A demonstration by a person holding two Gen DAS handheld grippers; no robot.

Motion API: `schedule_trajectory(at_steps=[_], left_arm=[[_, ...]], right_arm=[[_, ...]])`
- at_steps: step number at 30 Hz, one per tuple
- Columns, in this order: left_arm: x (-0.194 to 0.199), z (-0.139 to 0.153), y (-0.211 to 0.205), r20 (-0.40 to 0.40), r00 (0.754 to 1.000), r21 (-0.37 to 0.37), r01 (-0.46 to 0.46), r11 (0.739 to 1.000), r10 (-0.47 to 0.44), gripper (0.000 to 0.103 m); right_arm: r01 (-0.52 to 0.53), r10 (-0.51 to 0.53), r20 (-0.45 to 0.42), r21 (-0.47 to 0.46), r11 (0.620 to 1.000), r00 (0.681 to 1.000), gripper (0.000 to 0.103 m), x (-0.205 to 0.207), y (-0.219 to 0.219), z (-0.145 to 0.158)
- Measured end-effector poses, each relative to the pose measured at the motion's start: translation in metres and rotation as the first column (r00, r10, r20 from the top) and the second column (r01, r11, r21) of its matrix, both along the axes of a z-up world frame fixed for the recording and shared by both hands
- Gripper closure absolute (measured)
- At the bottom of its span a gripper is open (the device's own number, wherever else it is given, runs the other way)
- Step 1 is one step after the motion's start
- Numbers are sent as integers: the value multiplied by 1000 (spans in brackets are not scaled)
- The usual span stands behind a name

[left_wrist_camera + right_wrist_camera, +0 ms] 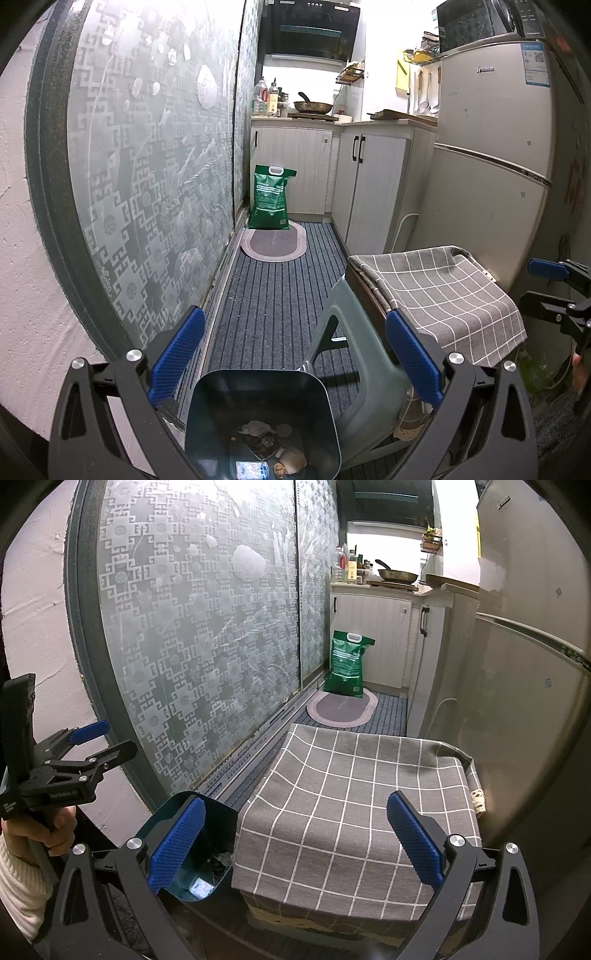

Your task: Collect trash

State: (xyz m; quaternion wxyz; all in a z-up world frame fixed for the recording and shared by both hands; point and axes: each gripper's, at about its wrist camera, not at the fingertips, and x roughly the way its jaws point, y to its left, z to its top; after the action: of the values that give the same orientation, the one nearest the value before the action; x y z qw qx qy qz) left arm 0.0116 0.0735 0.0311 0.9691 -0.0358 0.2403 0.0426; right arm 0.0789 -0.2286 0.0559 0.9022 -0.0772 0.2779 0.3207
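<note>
The left gripper (293,360) hangs over the dark teal trash bin (258,417) with its blue pads spread wide and nothing between them. The bin stands on the striped carpet (266,295), and already holds scraps, shells and a shiny wrapper (251,469). Judging by this, the step in hand is looking for the next piece — keep the bin's mouth in view and swing wide of its rim.

Just right of the bin stands a grey-green plastic stool (354,354), topped by a checked cloth (354,805). The right gripper (295,843) hovers over that cloth, jaws likewise apart and empty; no loose rubbish shows on it.

The frosted sliding door (147,166) on the left and the fridge (491,147) on the right squeeze the aisle — both arms have little room. Further back are an oval mat (275,242) and a green sack (271,197).
</note>
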Motion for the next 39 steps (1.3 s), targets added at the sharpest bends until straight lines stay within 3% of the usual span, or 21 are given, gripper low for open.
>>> schedule_trajectory(at_steps=[39], left_arm=[[0, 1, -3, -1, 1000, -4, -1, 1000, 1, 3]], right_arm=[[-2, 2, 0, 2, 1000, 1000, 3, -2, 3, 0]])
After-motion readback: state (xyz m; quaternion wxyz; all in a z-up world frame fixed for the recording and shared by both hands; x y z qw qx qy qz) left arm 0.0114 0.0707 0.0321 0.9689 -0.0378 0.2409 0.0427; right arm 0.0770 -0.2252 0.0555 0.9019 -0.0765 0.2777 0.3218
